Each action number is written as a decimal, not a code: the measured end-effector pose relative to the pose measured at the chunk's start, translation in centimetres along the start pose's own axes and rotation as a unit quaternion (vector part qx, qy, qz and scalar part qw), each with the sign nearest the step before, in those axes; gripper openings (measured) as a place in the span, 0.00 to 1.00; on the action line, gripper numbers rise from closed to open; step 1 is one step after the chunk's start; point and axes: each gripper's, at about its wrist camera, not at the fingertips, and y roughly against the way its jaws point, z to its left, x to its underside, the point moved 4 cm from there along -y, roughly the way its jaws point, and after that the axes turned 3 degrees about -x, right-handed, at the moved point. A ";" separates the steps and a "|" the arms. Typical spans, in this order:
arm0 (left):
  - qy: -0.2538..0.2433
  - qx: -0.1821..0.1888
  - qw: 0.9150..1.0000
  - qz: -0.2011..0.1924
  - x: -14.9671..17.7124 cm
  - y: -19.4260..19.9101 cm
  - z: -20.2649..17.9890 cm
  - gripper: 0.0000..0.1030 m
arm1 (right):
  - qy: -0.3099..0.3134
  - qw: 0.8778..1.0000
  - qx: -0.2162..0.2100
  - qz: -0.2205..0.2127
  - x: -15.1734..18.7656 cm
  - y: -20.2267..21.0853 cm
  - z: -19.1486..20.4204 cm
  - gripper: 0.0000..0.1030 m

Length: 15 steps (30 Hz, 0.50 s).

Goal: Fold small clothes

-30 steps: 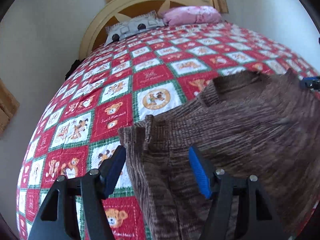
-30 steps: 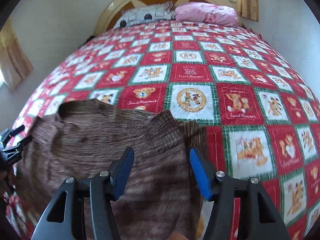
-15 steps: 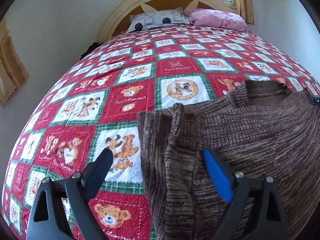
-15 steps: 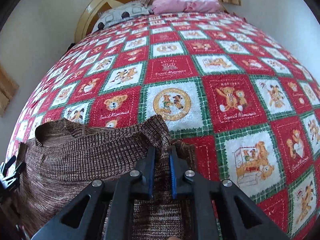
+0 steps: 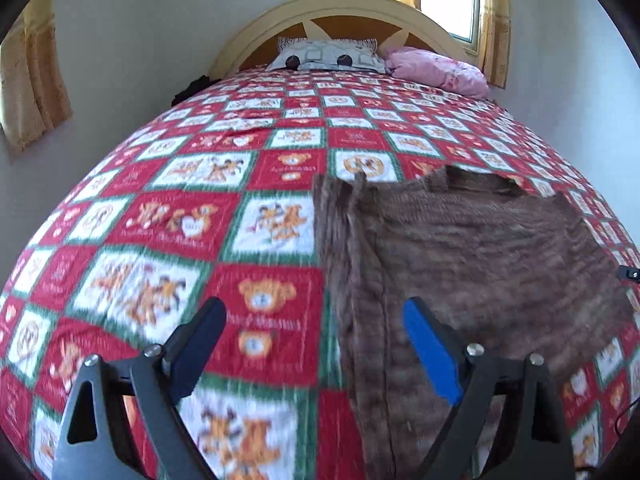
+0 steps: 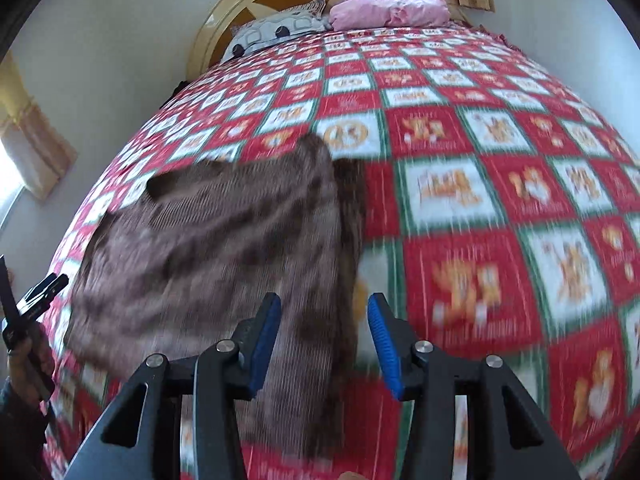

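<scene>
Bedroom w/ a big bed (image 5: 168, 208) under a red/green/white teddy-bear quilt, arched headboard (image 5: 340, 12) and two pillows at the far end. Brown knit sweater (image 5: 472, 264) lies flat on the quilt near the foot, neckline toward the headboard, hem toward the cameras, so its long axis runs head-to-foot. A sleeve looks folded in along each side edge, giving a doubled strip; can't be sure through the motion blur. Left hand-held gripper (image 5: 316, 344) hovers just above the sweater's left edge, jaws spread wide, nothing between them: left finger over bare quilt, right finger over the knit, edge running btwn them. Right hand-held gripper (image 6: 324, 340) mirrors this at the right edge of the sweater (image 6: 224, 248), jaws parted about halfway, empty, edge strip btwn the pads. Both point fwd along the garment's length, tilted slightly down. Each is equally near its own side, so prob. a two-handed move next: pinch both side edges low down and carry the hem up toward the collar. Both views are smeared, so exact height above the cloth isn't clear.
</scene>
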 end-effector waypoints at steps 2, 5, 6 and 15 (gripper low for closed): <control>-0.004 0.001 1.000 0.006 1.3 0.5 -0.4 0.90 | 0.005 1.000 -0.002 0.018 1.7 -0.2 0.5 0.45; 0.001 -0.008 1.000 0.025 2.5 0.1 -0.4 0.87 | 0.011 1.000 0.007 0.018 3.2 0.1 1.1 0.36; 0.006 -0.006 0.999 0.031 2.8 0.1 -0.4 0.83 | 0.012 1.000 0.010 0.015 3.5 0.3 1.3 0.33; 0.017 0.004 0.998 0.059 4.5 -0.9 -0.3 0.75 | 0.011 0.999 0.028 0.017 5.0 1.5 1.5 0.11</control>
